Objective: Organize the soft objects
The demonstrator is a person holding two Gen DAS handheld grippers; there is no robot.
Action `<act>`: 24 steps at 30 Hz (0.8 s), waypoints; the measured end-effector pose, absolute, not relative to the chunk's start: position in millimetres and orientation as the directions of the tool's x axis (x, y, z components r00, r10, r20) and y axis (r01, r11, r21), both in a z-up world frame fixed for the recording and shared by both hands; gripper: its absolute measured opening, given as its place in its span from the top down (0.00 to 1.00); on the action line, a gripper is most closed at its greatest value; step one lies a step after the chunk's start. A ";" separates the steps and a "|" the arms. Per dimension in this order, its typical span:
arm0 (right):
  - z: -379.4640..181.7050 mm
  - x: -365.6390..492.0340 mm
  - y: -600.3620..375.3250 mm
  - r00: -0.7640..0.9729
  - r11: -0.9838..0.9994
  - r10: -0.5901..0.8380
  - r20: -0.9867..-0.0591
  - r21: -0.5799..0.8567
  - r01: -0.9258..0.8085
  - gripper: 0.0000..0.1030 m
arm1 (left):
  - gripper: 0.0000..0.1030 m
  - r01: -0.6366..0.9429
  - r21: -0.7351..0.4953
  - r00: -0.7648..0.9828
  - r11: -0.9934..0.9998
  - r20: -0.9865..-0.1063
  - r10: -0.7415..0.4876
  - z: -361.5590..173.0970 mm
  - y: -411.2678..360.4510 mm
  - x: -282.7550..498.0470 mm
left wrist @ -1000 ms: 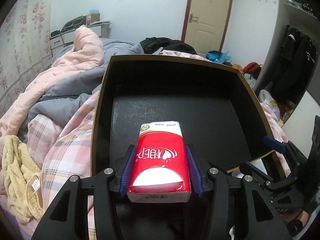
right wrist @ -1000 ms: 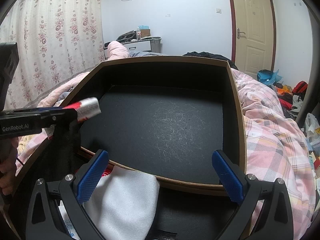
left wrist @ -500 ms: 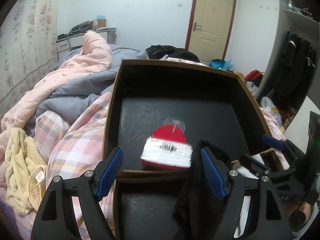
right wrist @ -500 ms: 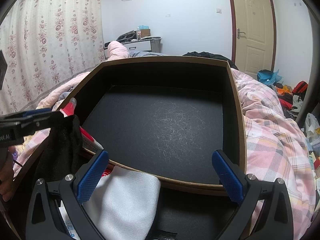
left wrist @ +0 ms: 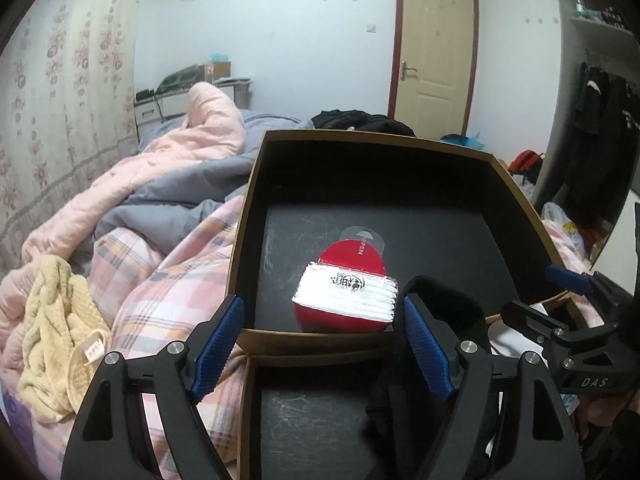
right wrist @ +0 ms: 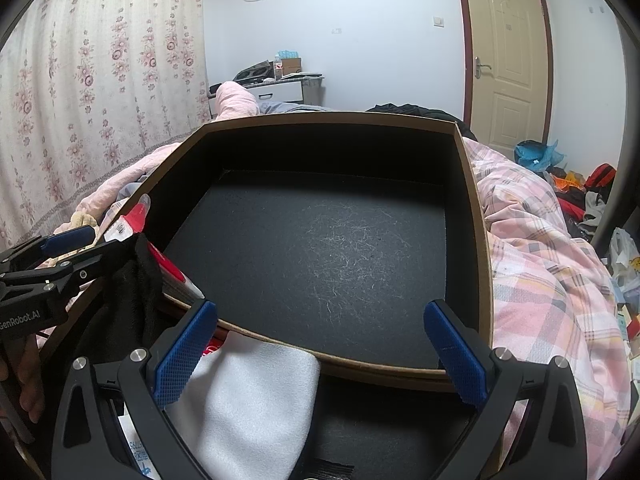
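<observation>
A red and white tissue pack (left wrist: 344,296) lies inside the black box (left wrist: 360,136), close to its near wall. My left gripper (left wrist: 320,312) stands open just behind that wall, pads well apart from the pack. A black cloth (left wrist: 440,296) hangs over its right finger. In the right wrist view the pack (right wrist: 136,216) peeks past the box's (right wrist: 328,118) left wall. My right gripper (right wrist: 320,312) is open with nothing between its fingers, above the near rim. A folded white cloth (right wrist: 248,392) lies under its left finger in a lower box.
The boxes rest on a bed with a pink plaid quilt (left wrist: 172,280). A yellow knitted towel (left wrist: 52,320) lies on the quilt at the left. Pink and grey duvets are heaped behind. A hand (right wrist: 24,380) holds the left gripper's handle.
The left gripper has opened and let go of the tissue pack, which now lies in the box, and the gripper has drawn back. The right gripper has not moved.
</observation>
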State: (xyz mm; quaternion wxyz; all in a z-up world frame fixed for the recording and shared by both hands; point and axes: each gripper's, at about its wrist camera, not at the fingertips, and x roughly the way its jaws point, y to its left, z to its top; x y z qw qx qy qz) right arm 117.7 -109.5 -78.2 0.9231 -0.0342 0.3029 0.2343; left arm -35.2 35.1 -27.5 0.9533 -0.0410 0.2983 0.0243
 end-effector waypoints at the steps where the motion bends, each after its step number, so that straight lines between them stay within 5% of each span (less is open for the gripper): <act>1: -78.2 117.8 -109.5 0.707 0.888 0.412 -0.575 0.079 -0.453 0.01 | 0.24 -0.073 -0.075 0.819 0.995 -0.573 0.017 -27.8 37.5 -34.4; 24: -78.3 117.7 -109.4 0.707 0.888 0.412 -0.575 0.079 -0.453 0.01 | 0.24 -0.072 -0.068 0.821 0.995 -0.571 0.020 -28.9 37.3 -34.3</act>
